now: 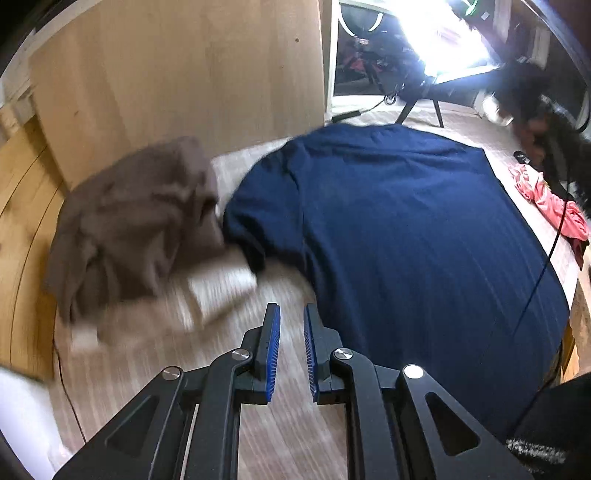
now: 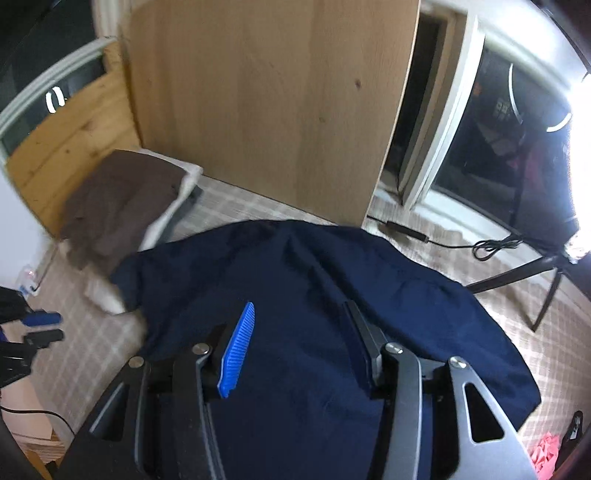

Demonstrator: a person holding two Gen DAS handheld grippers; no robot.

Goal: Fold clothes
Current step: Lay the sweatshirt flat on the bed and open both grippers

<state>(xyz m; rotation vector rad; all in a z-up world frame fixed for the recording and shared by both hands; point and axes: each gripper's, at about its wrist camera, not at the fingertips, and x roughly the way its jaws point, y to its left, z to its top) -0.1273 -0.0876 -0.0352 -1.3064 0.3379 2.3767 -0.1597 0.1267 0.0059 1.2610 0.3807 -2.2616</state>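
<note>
Crumpled brown garment [image 1: 136, 221] and pink cloth [image 1: 550, 199] were seen flanking the work area.
Navy blue fabric shirt [image 1: 406, 236] was spread flat on the checked bed cover [image 2: 103, 347]; left gripper [image 1: 291, 321] and right gripper [image 2: 299, 317] were held apart, empty.

A blown-out white lamp [image 1: 439, 33] glares beyond the navy shirt [image 1: 406, 229]. The brown garment [image 1: 133, 221] beside the shirt smears with motion blur. Fisheye bending darkens both views' corners.
</note>
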